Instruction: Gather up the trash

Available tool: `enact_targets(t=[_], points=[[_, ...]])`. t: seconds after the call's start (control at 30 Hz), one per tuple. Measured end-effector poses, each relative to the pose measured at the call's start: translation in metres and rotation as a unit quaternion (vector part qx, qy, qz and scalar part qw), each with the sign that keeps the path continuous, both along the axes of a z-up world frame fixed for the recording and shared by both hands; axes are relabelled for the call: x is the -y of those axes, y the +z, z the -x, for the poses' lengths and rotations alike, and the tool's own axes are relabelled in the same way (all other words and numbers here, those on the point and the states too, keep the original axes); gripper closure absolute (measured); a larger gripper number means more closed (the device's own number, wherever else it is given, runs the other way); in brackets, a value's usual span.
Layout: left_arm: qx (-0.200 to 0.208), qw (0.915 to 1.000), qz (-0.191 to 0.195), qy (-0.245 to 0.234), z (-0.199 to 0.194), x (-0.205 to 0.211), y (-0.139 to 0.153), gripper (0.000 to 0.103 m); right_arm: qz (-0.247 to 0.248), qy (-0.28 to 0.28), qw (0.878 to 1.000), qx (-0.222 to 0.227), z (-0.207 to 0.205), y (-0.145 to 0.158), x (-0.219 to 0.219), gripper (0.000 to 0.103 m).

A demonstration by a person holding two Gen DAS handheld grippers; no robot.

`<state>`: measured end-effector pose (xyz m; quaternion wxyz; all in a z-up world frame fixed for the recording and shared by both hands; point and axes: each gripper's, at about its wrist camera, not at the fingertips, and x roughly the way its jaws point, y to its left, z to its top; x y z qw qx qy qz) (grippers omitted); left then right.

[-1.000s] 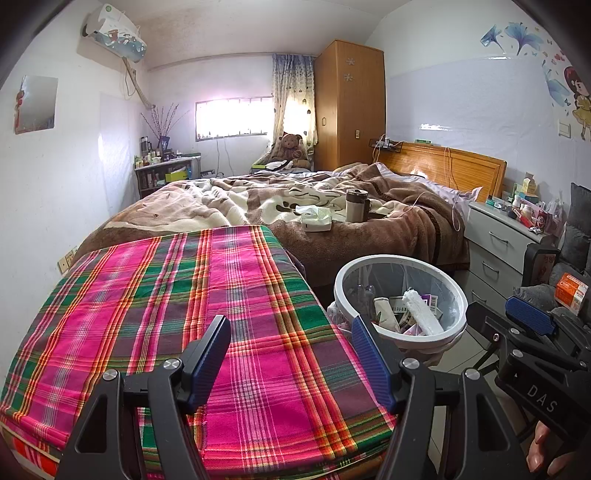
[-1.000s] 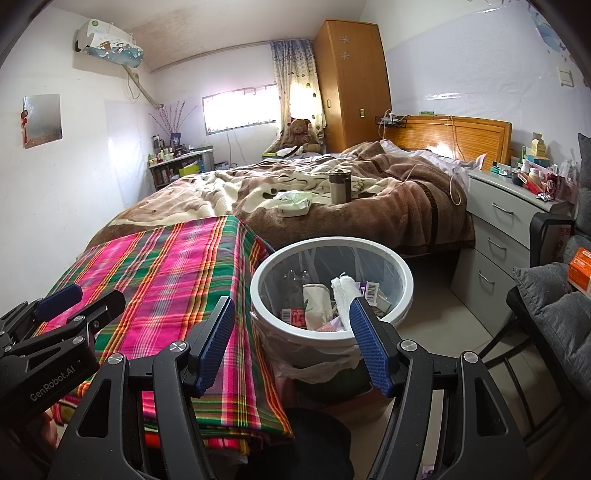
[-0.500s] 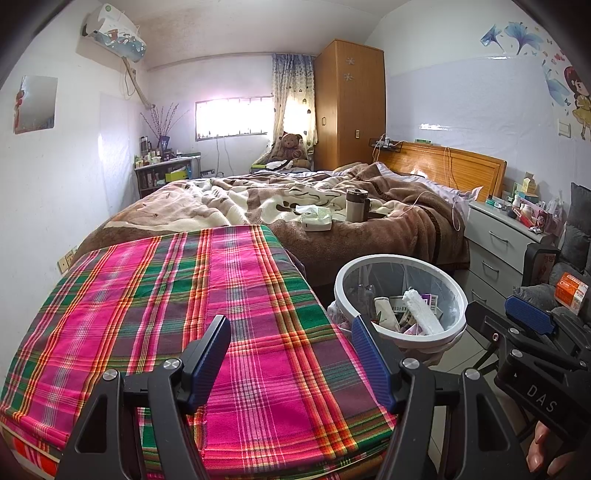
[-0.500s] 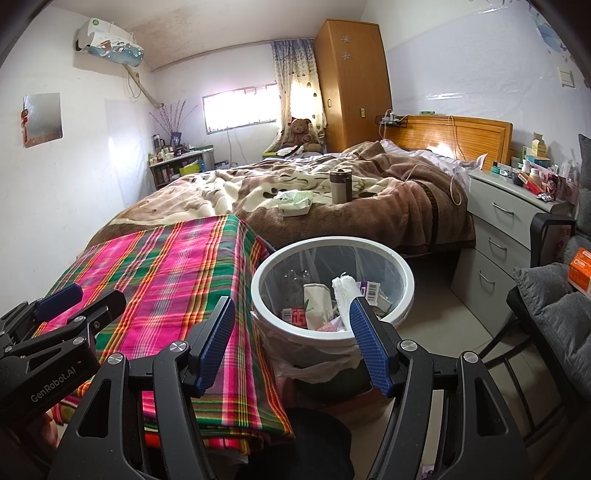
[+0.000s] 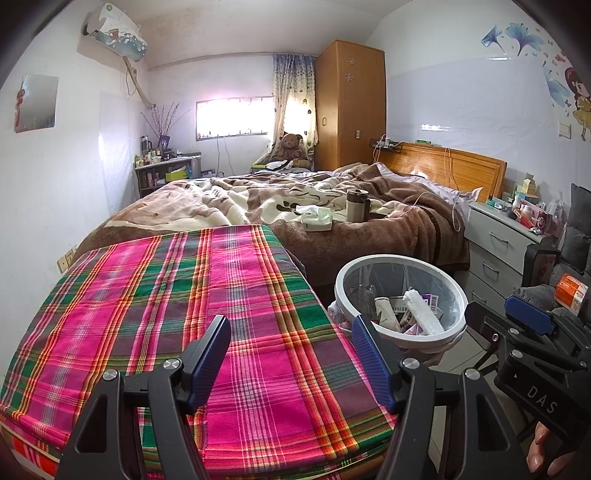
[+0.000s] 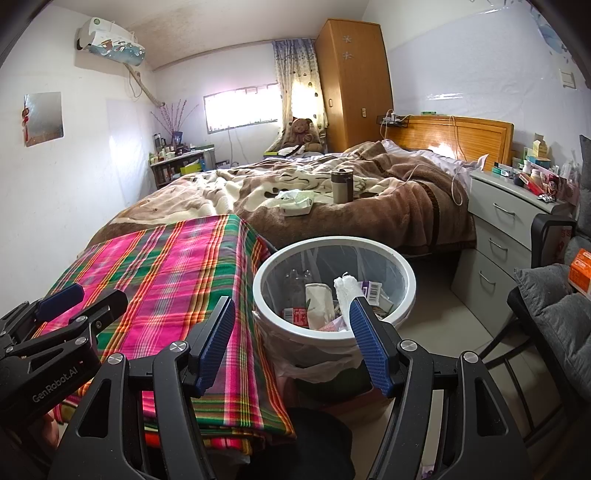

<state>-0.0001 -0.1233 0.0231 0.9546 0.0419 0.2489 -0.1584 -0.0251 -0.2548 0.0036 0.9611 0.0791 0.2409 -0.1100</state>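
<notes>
Both tools, left (image 5: pixel 291 354) and right (image 6: pixel 291 339), spread and empty; trash bin (image 6: pixel 406 291) beside plaid cloth (image 5: pixel 166 295)

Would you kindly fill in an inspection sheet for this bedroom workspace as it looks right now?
Surface: plaid cloth covers the table; nothing lies on it.
Job's things: white bin beside the table, lined with a clear bag, holding wrappers, a bottle and paper.
Clutter: tissue pack and brown mug on the bed; crowded nightstand.
Grippers: left gripper open above the cloth, empty; right gripper open in front of the bin, empty.
Cables: white charging cables trail from the headboard onto the blanket.
Surroundings: wardrobe, teddy bear, air conditioner, chair with grey cushion.
</notes>
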Motion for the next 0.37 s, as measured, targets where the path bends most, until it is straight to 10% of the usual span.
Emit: enact_targets(t=[0.37], points=[[-0.001, 1.0000, 0.000, 0.007, 0.0013, -0.0025, -0.0001, 0.035, 0.000, 0.000, 1.000, 0.000, 0.0008, 0.0004, -0.0009, 0.037]])
